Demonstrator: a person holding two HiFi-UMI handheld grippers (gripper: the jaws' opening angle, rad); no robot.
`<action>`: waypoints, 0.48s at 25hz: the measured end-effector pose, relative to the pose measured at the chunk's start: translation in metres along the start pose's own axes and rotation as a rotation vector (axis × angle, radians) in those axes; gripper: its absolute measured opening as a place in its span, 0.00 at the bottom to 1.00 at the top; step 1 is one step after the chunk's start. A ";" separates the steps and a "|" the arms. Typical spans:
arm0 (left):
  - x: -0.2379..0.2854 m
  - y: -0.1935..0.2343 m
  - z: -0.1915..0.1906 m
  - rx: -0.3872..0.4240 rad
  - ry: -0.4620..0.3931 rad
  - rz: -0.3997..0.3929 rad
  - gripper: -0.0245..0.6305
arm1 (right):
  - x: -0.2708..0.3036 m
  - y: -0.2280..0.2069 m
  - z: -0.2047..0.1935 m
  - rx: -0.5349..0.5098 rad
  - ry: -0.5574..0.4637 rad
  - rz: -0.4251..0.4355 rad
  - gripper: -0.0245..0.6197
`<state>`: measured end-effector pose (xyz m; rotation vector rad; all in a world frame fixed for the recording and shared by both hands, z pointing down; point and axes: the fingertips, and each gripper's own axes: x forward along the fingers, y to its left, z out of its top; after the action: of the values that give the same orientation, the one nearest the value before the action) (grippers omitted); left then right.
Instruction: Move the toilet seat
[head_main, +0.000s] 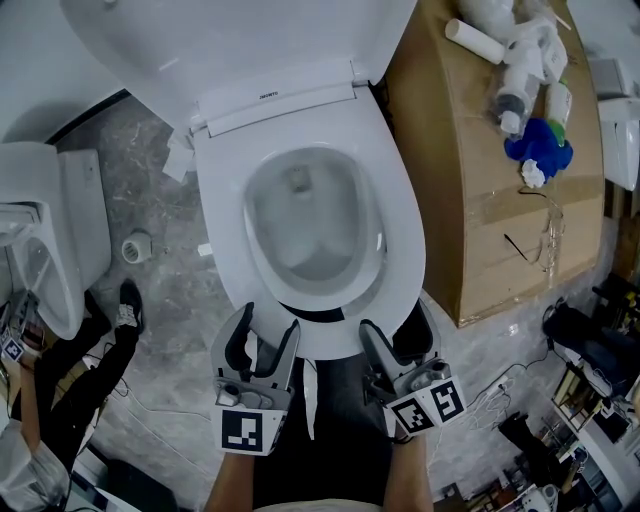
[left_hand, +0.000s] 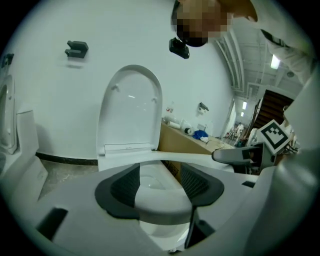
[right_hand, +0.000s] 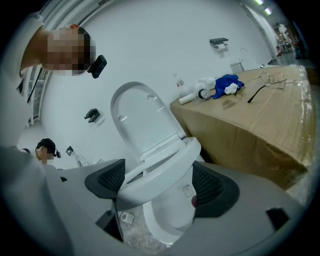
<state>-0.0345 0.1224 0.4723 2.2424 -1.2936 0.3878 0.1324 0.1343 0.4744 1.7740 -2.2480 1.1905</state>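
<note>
The white toilet seat (head_main: 400, 200) lies over the bowl, and its lid (head_main: 230, 40) stands raised against the wall. Both grippers are at the seat's front edge. My left gripper (head_main: 265, 335) straddles the front rim (left_hand: 165, 200), which fills the gap between its dark pads; I see no firm pinch. My right gripper (head_main: 395, 340) also has the rim (right_hand: 165, 165) between its jaws. There the seat runs tilted, touching the left pad and clear of the right one. The bowl (right_hand: 165, 220) shows beneath the seat, so the front edge is off it.
A large cardboard box (head_main: 500, 180) stands close on the toilet's right, carrying white plumbing parts (head_main: 510, 50), a blue cloth (head_main: 540, 145) and glasses (head_main: 535, 235). Another white fixture (head_main: 60, 220) stands at the left. Cables and a black shoe (head_main: 128, 305) lie on the marble floor.
</note>
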 end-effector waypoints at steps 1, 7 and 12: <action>0.000 -0.001 0.000 0.010 0.009 -0.003 0.44 | 0.000 0.001 0.002 0.003 -0.005 0.001 0.67; 0.000 -0.003 0.007 0.035 0.018 -0.012 0.44 | 0.000 0.006 0.011 0.025 -0.036 0.009 0.67; 0.002 -0.007 0.010 0.006 0.025 -0.032 0.43 | 0.000 0.008 0.016 0.049 -0.063 0.011 0.67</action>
<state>-0.0279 0.1181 0.4626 2.2527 -1.2444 0.4068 0.1322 0.1249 0.4589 1.8447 -2.2850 1.2187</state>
